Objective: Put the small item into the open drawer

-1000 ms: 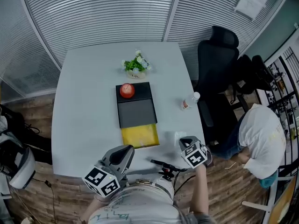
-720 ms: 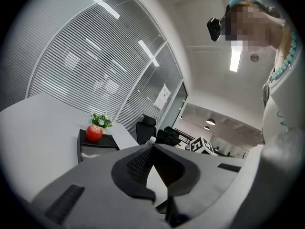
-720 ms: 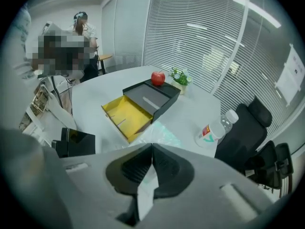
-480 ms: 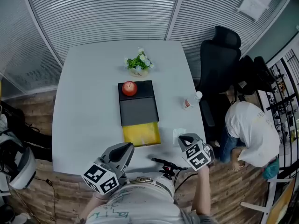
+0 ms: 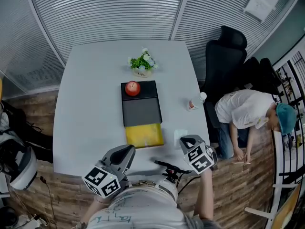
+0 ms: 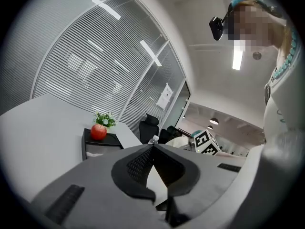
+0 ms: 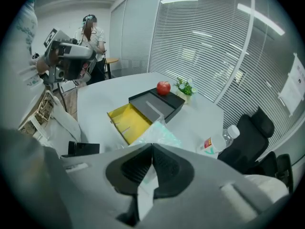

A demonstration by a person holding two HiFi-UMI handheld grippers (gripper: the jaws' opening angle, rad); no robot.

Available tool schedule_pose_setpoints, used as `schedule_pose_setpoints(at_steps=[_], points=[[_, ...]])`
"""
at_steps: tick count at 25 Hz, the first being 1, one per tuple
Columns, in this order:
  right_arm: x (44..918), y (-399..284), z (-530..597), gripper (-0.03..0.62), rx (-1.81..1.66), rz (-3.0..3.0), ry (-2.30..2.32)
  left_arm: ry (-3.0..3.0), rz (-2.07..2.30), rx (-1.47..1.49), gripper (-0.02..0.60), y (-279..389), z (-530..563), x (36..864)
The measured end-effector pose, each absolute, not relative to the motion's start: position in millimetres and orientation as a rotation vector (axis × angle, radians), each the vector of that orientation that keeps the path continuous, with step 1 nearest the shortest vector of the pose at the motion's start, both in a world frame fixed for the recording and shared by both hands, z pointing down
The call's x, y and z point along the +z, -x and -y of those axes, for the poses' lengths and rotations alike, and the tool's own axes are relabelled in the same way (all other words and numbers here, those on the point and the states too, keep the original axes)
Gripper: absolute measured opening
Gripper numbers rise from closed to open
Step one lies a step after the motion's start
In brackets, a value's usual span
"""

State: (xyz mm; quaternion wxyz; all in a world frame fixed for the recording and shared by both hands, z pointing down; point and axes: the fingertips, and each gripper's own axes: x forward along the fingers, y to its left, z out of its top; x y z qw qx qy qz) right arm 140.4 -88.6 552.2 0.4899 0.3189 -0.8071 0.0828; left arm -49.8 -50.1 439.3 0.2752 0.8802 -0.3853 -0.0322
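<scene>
At the near left, the left gripper [image 6: 152,147] has its two dark pads pressed together with nothing between them. Only its own view shows this, since the head view gives just its grey body and marker cube. Towards the middle of the white table [image 5: 86,104], the head view shows the yellow drawer [image 5: 144,136] pulled out of the black box [image 5: 140,109] towards the person, with a red apple [image 5: 132,88] on the box's far end. The right gripper view adds the drawer's bare yellow floor and low walls. To the right, the right gripper [image 7: 152,147] is clamped on the packet [image 7: 156,133]. In the head view the packet is only a pale patch ahead of the marker cube, just right of the drawer and outside it. In the right gripper view it is a thin, crinkled, translucent wrapper, white with a mint-green tint, its edge pinched between the pads. Further right lies a plastic bottle [image 5: 194,102].
</scene>
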Motion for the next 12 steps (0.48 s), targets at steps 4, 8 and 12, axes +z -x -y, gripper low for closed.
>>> schedule_pose_setpoints(at_steps=[4,8,12], points=[[555,-140,87,0.005,0.188,1.943,-0.753,-2.358,1.051,-0.089,-0.003,53,47,440],[557,-139,87,0.005,0.186,1.939,-0.742,-2.342,1.065,-0.095,-0.003,57,45,443],[556,-134,88,0.005,0.175,1.944,-0.727,-2.322,1.078,-0.113,-0.003,62,42,441]])
